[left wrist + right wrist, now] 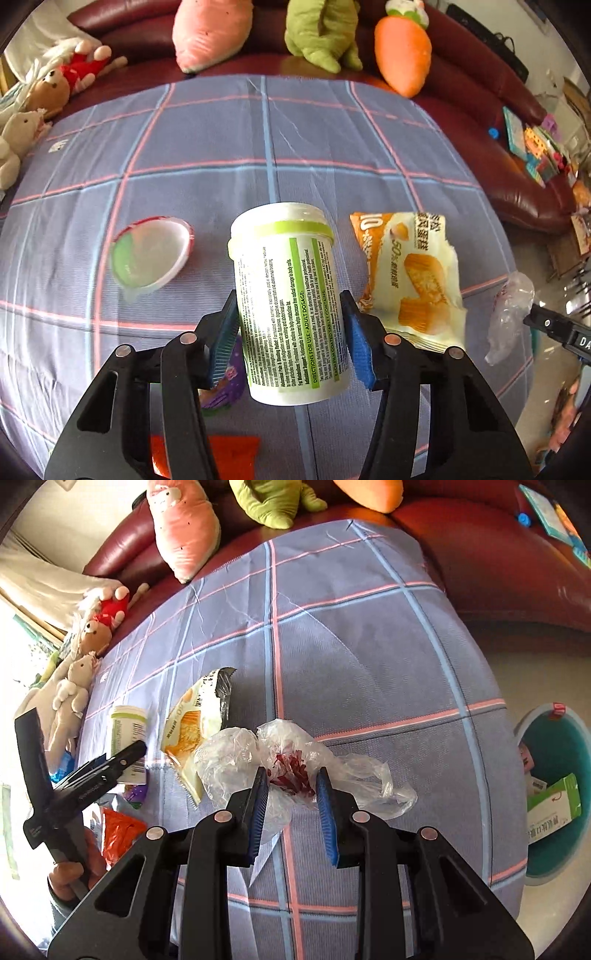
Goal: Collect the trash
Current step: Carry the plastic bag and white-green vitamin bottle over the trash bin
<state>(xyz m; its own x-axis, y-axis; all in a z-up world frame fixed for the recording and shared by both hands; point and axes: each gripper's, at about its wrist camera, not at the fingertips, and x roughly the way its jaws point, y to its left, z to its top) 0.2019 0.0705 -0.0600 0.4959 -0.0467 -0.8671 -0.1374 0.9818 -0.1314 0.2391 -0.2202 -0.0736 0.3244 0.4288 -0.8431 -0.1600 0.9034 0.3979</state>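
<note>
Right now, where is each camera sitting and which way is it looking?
Left wrist view: it sits on the left gripper, looking forward across the checked tablecloth toward the sofa; its own black fingers with blue pads clamp a white pill bottle.
Right wrist view: it sits on the right gripper, looking the same way; its fingers pinch a clear plastic bag, with a teal bin at right.
Both show the bottle, the orange snack wrapper and the plush toys.
</note>
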